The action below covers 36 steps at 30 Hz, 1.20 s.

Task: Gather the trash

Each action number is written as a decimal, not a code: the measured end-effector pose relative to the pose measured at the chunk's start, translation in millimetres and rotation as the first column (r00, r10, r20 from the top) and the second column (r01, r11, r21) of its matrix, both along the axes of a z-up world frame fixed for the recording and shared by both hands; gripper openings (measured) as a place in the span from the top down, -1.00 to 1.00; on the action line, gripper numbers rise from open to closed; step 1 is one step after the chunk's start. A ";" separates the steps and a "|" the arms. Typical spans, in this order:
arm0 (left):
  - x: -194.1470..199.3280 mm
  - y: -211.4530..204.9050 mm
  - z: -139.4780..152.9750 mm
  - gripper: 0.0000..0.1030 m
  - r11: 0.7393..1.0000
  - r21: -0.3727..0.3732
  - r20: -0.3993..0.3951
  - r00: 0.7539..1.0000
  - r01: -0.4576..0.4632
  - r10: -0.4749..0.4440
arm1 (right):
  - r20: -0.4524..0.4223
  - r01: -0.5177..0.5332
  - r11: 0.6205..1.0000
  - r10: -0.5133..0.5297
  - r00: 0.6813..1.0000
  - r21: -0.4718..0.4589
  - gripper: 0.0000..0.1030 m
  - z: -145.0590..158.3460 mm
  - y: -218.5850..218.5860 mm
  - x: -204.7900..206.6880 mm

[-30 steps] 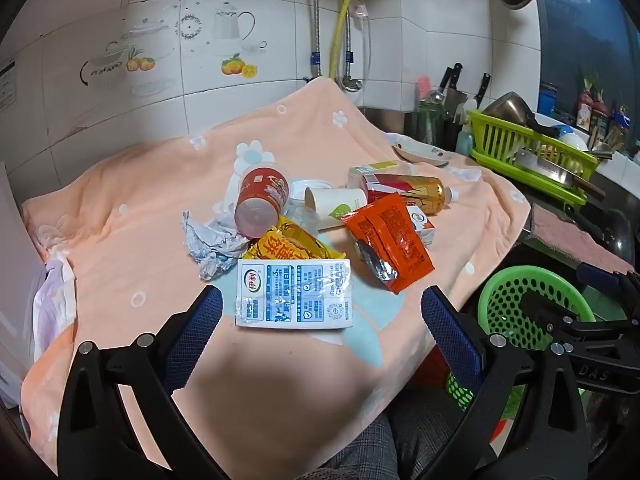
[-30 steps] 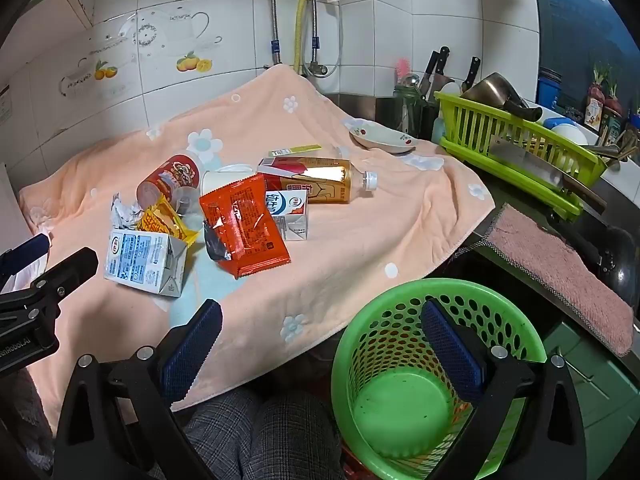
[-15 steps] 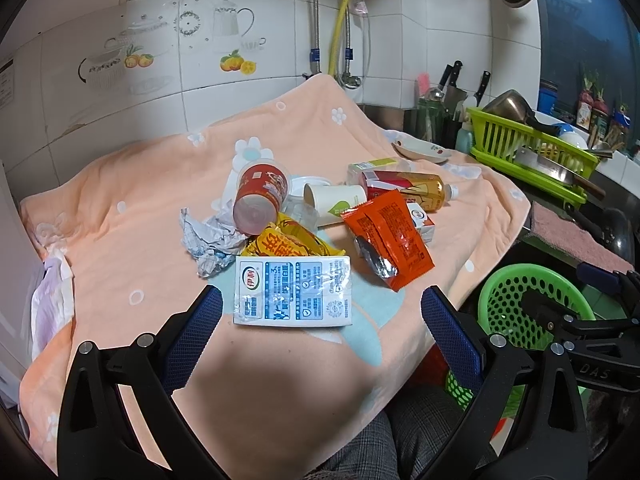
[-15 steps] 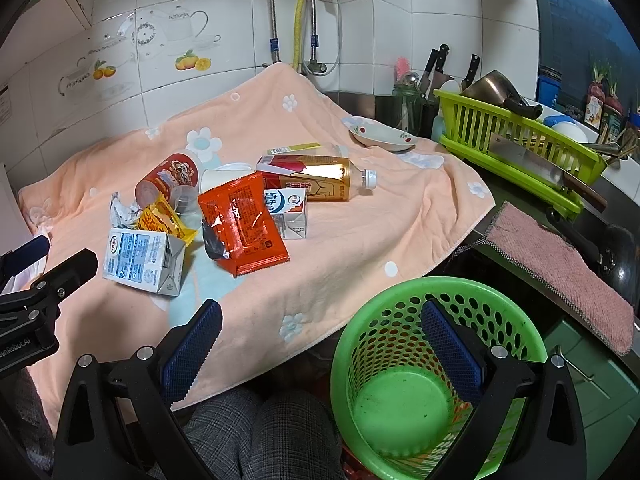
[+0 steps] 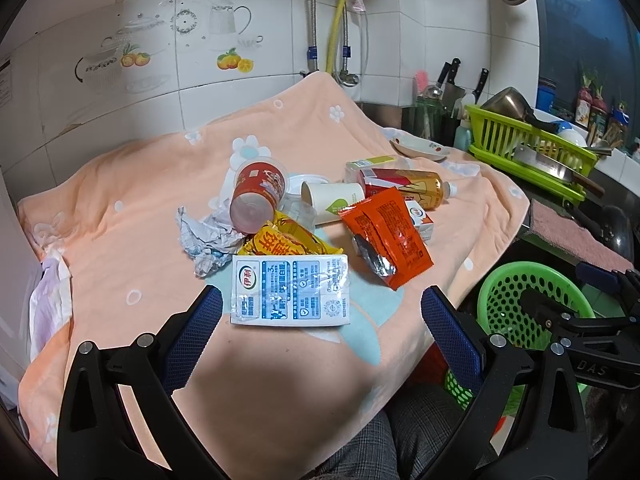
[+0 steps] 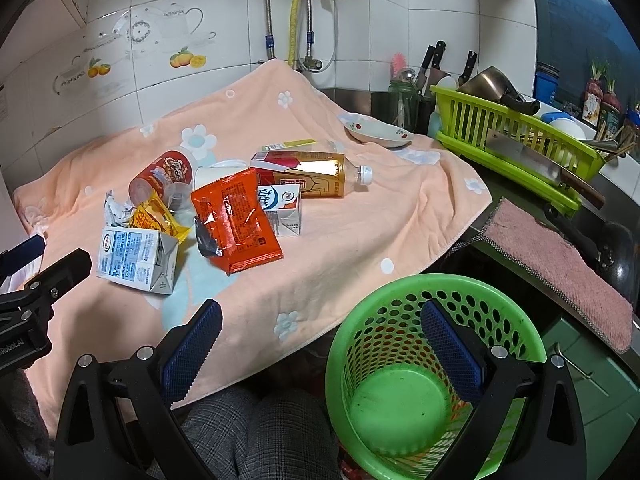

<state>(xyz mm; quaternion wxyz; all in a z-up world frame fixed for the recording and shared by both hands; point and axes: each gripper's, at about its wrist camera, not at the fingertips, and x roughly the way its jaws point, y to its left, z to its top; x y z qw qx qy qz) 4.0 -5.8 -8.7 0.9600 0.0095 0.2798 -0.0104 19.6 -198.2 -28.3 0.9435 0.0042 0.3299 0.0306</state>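
Trash lies in a heap on the peach cloth [image 5: 132, 216]: a blue-white milk carton [image 5: 291, 290], an orange foil packet [image 5: 386, 240], a yellow wrapper [image 5: 286, 240], a red cup [image 5: 258, 194], a paper cup [image 5: 334, 200], a tea bottle [image 5: 404, 188], a small carton [image 6: 282, 210] and crumpled paper [image 5: 204, 240]. My left gripper [image 5: 322, 334] is open and empty, just short of the milk carton. My right gripper [image 6: 320, 340] is open and empty, at the rim of the empty green basket [image 6: 416, 372].
A green dish rack [image 6: 516, 132] with a cleaver and pot stands at the right. A pink cloth [image 6: 560, 264] lies by the basket. A small dish [image 6: 378, 134] sits at the cloth's far edge. Knives and a tiled wall are behind.
The left gripper has crept slightly forward toward the milk carton. The right gripper has barely moved.
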 end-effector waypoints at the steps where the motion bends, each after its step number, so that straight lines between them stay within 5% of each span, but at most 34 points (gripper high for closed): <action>1: 0.3 0.1 -0.6 -0.90 1.000 -0.001 -0.001 1.000 0.001 -0.001 | -0.002 -0.001 1.000 0.001 1.000 0.000 -0.87 -0.3 0.0 0.4; 36: 25.7 17.2 1.8 -0.90 0.999 -0.003 -0.038 0.998 -0.040 0.040 | -0.010 -0.062 0.998 0.061 0.998 -0.015 -0.87 2.0 16.2 32.6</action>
